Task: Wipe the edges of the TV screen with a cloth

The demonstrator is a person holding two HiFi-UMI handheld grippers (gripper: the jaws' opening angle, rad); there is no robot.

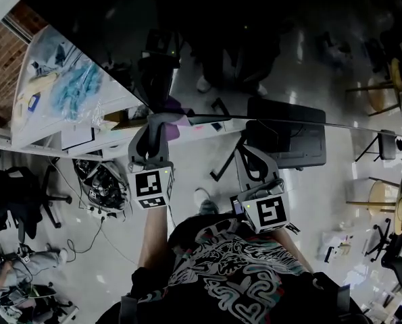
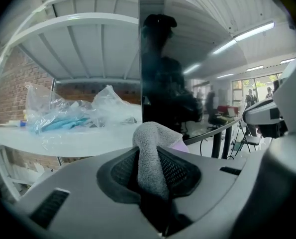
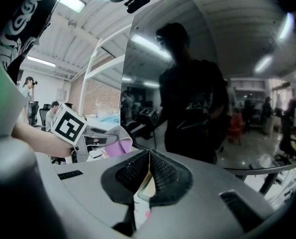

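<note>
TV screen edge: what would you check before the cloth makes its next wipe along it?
1. Grip on the grey cloth: ok, the left gripper has its jaws shut on it.
2. Cloth at the TV screen edge: ok, it is beside the edge; whether it touches, cannot tell.
3. The right gripper empty: ok, jaws together.
4. Right gripper off the glass: cannot tell.
5. The plastic bags out of the way: ok, on the shelf left of the screen.
</note>
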